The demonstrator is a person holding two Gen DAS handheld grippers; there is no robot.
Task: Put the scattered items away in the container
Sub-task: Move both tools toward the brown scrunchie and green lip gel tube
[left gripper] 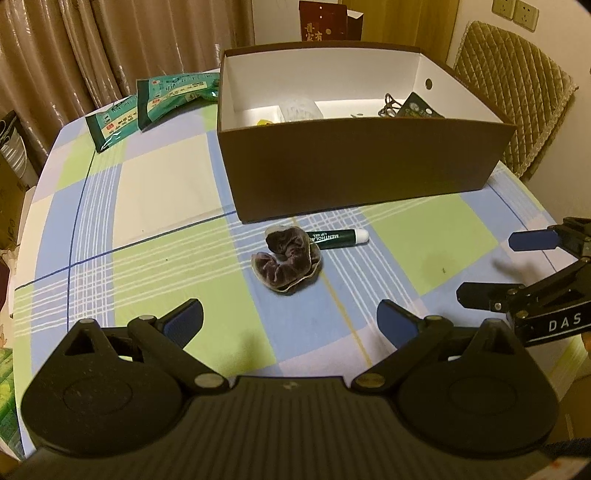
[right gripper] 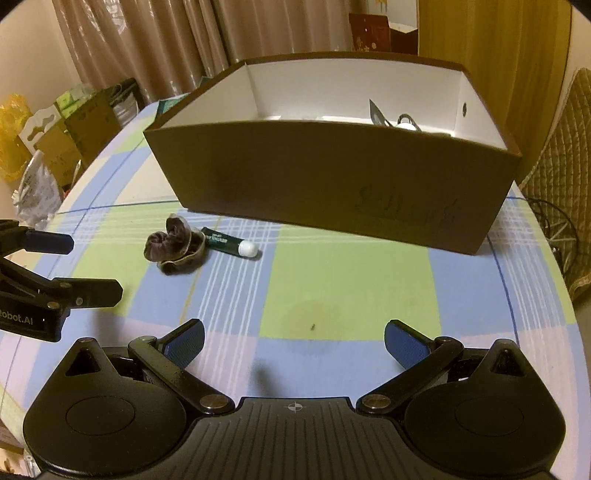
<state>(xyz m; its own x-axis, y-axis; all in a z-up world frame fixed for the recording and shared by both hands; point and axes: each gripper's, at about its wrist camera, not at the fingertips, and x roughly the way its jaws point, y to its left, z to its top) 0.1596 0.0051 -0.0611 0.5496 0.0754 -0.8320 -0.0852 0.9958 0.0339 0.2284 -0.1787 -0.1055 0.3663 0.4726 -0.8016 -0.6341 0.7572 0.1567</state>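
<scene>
**Both grippers wide, scrunchie and lip gel in front of the box**

Nearest to us is our left gripper [left gripper: 290, 321], its blue-padded fingers [left gripper: 184, 319] spread wide and holding nothing, hovering over the checked tablecloth [left gripper: 166, 192] short of the box. Our right gripper [right gripper: 293, 341] is spread just as wide and just as empty; from the left wrist view we see it to the right of the box's near wall, low over the cloth.

We take the brown cardboard box [left gripper: 362, 162] as our landmark. It is the largest thing on the cloth, open-topped with a white lining, and it already holds several small items against its far and right walls: a dark packet [left gripper: 419, 107], a brownish clip-like thing [left gripper: 389, 105] and some pale wrapped pieces that we cannot make out.

Left of the box, touching or nearly touching its left wall, lie two green snack packets [left gripper: 147, 107], one overlapping the other.

Just in front of the box's near wall, toward its left end, sits a dark velvet scrunchie [left gripper: 286, 258], crumpled on the cloth. A green lip gel tube [left gripper: 340, 236] with a white cap lies flat beside it, between the scrunchie and the box wall, its near end touching the scrunchie.

Behind the box stands a dark red carton [left gripper: 323, 20], and to the box's right a quilted chair back [left gripper: 517, 99].
</scene>
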